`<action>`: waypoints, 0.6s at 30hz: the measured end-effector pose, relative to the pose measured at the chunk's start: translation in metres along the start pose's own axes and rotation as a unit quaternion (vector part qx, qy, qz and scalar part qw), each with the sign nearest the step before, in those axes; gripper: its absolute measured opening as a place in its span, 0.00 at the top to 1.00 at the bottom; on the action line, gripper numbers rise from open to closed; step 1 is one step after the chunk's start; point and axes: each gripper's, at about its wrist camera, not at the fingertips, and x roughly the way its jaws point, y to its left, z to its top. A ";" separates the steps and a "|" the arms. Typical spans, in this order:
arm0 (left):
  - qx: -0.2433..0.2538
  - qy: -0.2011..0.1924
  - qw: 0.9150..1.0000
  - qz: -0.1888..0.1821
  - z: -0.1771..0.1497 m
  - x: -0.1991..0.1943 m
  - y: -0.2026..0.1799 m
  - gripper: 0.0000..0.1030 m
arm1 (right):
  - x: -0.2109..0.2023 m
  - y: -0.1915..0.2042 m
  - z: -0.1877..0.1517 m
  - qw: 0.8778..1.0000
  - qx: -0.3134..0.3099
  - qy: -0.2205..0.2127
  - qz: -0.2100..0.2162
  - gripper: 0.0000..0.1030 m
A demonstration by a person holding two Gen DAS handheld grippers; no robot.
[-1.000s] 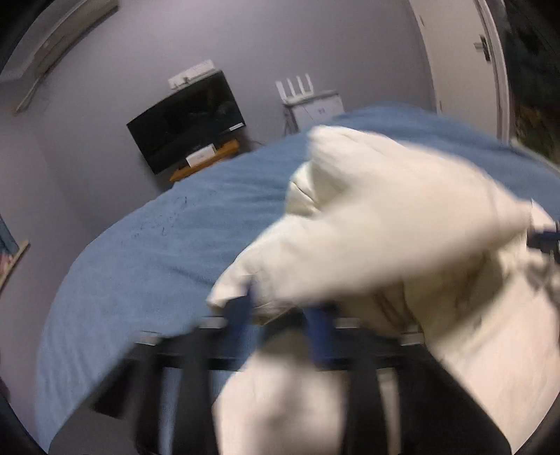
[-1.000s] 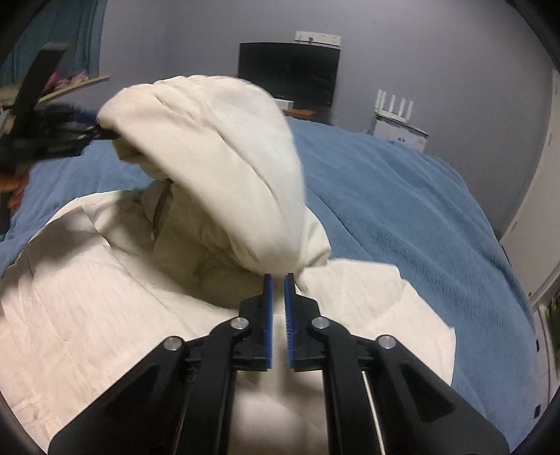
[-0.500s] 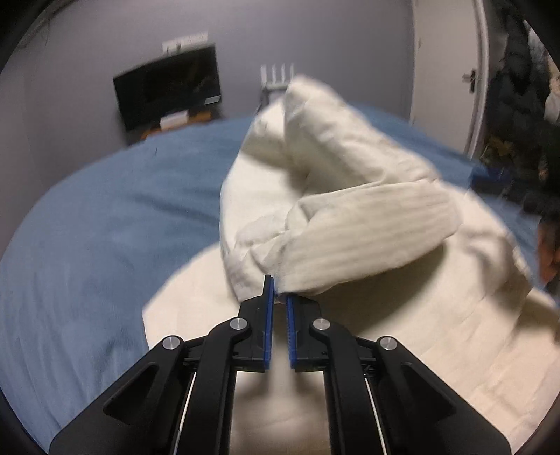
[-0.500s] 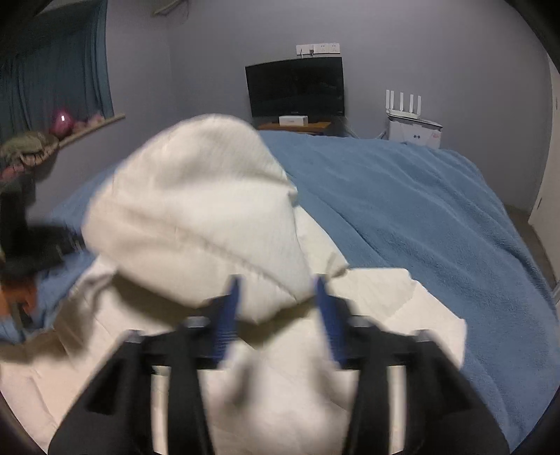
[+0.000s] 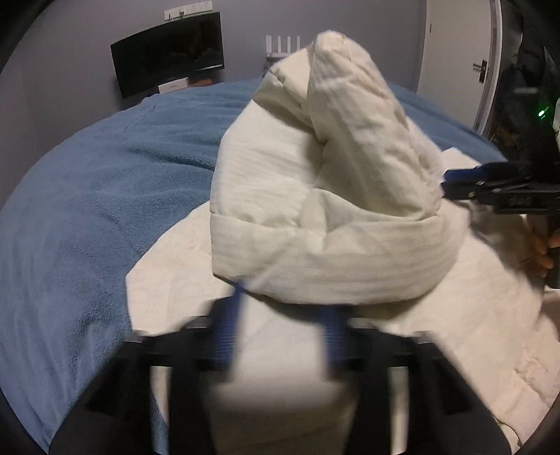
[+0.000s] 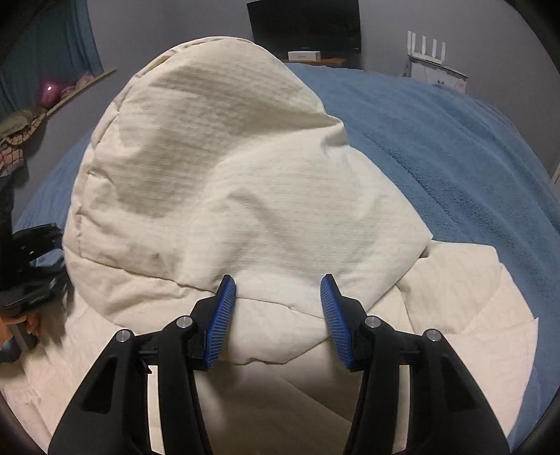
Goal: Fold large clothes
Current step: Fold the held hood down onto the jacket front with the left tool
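Both grippers have just let go. Left wrist view: the left gripper (image 5: 283,336), blurred at bottom centre, has just been opening and grasps nothing; the puffy cream quilted garment (image 5: 325,210) slumps mid-frame on the blue fleece bedspread (image 5: 87,210). Right wrist view: the right gripper (image 6: 278,322), jaws apart and released, sits just below the garment's folded-over bulge. The fold appears laid; next calls for flattening or regrasping an edge.

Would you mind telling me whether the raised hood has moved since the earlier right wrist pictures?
Yes. The hood has dropped onto the jacket's body; its top now sits lower against the TV.
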 end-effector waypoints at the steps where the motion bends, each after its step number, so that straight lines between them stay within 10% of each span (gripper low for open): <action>1: 0.001 -0.009 1.000 -0.009 0.000 -0.007 0.000 0.28 | 0.000 0.000 0.000 1.000 -0.003 -0.001 -0.002 0.53; 12: 0.012 -0.058 0.991 -0.117 0.032 -0.035 -0.050 0.15 | -0.010 0.002 -0.012 1.000 -0.006 -0.017 -0.004 0.53; 13: 0.002 -0.049 0.991 -0.121 0.035 -0.028 -0.050 0.26 | -0.011 0.003 -0.013 1.000 -0.007 -0.018 -0.004 0.54; 14: -0.021 -0.029 0.989 -0.143 0.039 -0.016 -0.043 0.65 | -0.013 0.003 -0.015 1.000 -0.009 -0.021 -0.005 0.54; 15: -0.045 -0.011 0.987 -0.154 0.041 -0.005 -0.033 0.82 | -0.014 0.003 -0.015 1.000 -0.011 -0.024 -0.009 0.54; 18: -0.122 -0.009 0.970 -0.212 0.031 0.004 -0.002 0.84 | -0.024 0.002 -0.019 0.999 -0.014 -0.046 -0.017 0.54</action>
